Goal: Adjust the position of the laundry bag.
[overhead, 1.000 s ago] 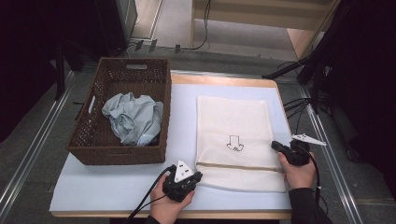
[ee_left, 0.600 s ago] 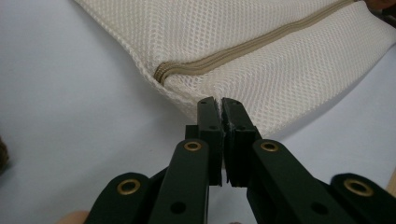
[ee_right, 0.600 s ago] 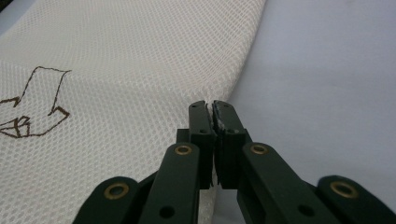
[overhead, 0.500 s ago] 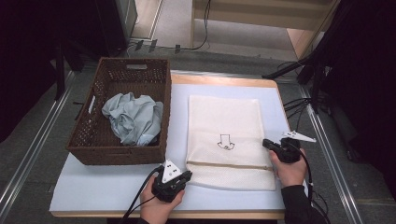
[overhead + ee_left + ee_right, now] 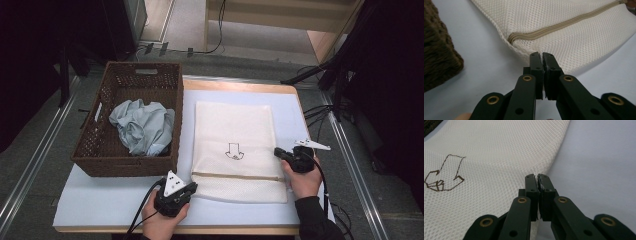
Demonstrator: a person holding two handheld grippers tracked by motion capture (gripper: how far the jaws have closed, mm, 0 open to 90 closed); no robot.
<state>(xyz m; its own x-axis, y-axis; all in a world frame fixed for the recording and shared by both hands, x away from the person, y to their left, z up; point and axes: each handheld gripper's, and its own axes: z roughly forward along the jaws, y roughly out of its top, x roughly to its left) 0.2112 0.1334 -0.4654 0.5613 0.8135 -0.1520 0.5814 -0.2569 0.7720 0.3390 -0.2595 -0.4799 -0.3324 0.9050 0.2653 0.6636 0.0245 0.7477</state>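
A cream mesh laundry bag (image 5: 232, 130) lies flat on the white table top, with a brown arrow drawing (image 5: 233, 151) and a tan zipper (image 5: 235, 176) near its front end. My left gripper (image 5: 191, 188) is shut on the bag's near left corner; a sliver of mesh sits between the closed jaws in the left gripper view (image 5: 541, 53), just below the zipper (image 5: 564, 25). My right gripper (image 5: 278, 152) is shut on the bag's right edge, beside the arrow (image 5: 442, 176), with its jaws (image 5: 537, 175) pinching the hem.
A brown wicker basket (image 5: 125, 165) stands left of the bag and holds a crumpled pale blue cloth (image 5: 142, 125). Its corner (image 5: 439, 57) shows in the left gripper view. Cables and dark stands lie off the table's right side.
Both grippers have slid left, and the mesh bag has moved with them toward the basket. The jaws stay closed throughout.
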